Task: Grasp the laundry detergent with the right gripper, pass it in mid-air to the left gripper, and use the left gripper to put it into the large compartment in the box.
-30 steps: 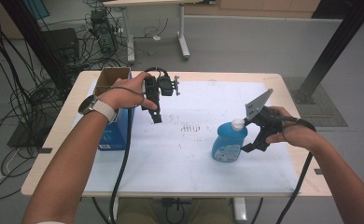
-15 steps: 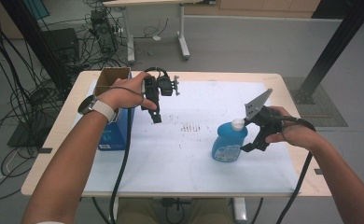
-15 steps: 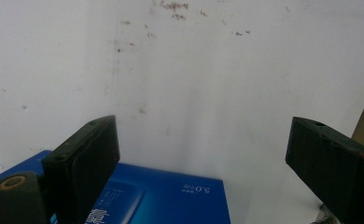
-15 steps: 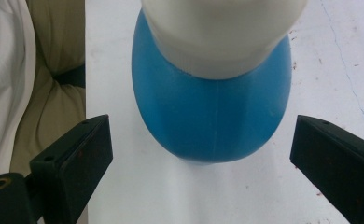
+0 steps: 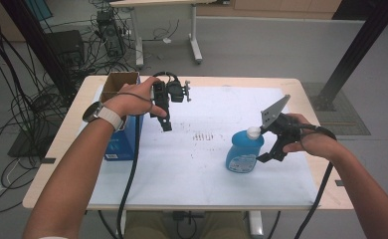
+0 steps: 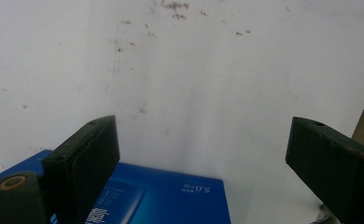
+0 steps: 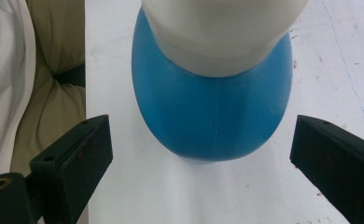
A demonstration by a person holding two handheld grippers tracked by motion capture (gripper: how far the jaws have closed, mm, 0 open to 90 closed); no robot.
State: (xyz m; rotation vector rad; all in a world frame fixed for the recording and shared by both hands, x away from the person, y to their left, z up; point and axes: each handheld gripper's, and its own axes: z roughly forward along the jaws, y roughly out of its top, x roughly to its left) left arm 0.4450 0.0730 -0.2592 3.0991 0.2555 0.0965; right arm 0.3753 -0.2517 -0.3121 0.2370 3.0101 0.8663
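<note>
A blue bottle with a white cap stands upright on the white mat, right of centre. My right gripper sits just right of it, its grey plate up. In the right gripper view the bottle stands ahead of the right gripper, whose jaws are wide apart and clear of its sides. My left gripper hangs above the mat's far left, fingers pointing down, beside a blue box. Seen from the left gripper view, the left gripper is open over bare mat, the blue box below it.
An open brown carton top shows behind the blue box at the table's left rear. The mat carries small dark marks in the middle. Cables trail from both grippers over the near table edge. A dark post rises beyond the right rear corner.
</note>
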